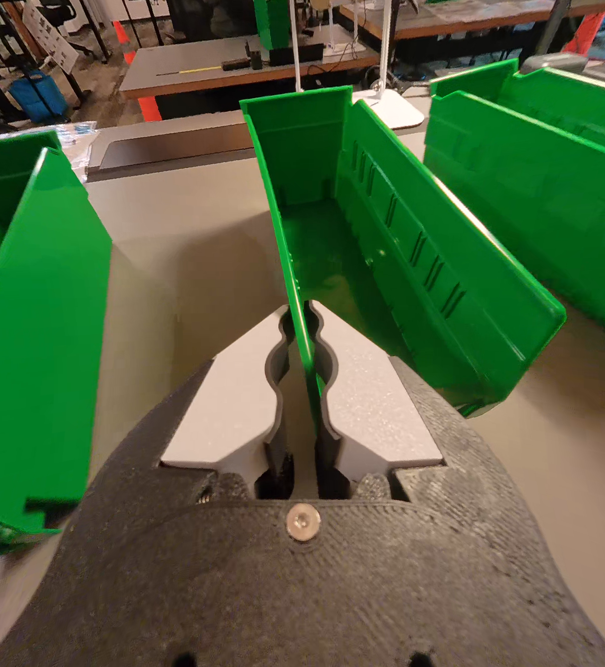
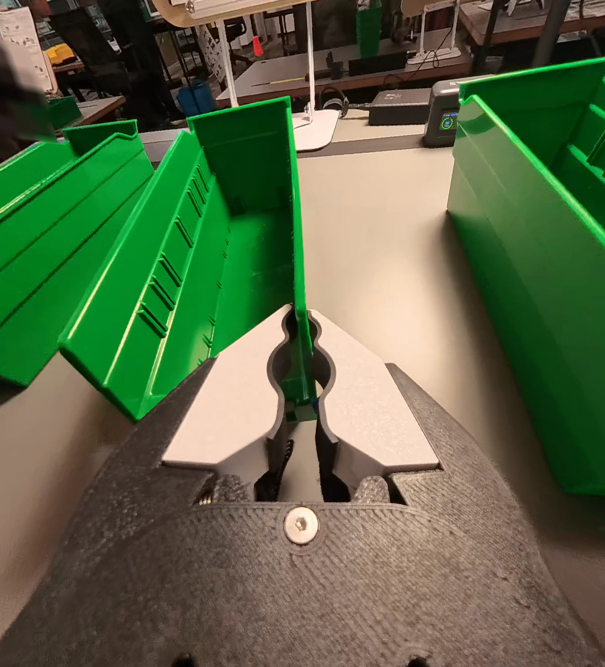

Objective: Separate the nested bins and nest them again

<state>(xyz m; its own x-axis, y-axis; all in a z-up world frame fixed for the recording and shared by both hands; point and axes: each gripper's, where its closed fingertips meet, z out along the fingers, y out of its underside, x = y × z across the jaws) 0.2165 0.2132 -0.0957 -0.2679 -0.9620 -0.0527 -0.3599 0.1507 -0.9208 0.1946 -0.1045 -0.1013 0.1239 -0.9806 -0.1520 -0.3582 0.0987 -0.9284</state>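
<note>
The worktop [image 1: 192, 231] carries green bins standing apart, so separation looks partly done and re-nesting is judged still ahead; the right bin [image 2: 532, 274], with another inside it, shows best in the right view, the left bin [image 1: 37, 325] in the left view. The middle bin [image 1: 420, 260] is pinched by both: left claw [image 1: 300, 310] on one long wall, right claw [image 2: 301, 312] on the other.

Green bins run out of frame on a crowded workbench

The left bin [image 1: 33, 325] is cropped and smeared at its lower corner; the right-hand bin [image 2: 546, 288] is cropped too, and a blurred dark shape [image 2: 1, 94] cannot be identified.
</note>
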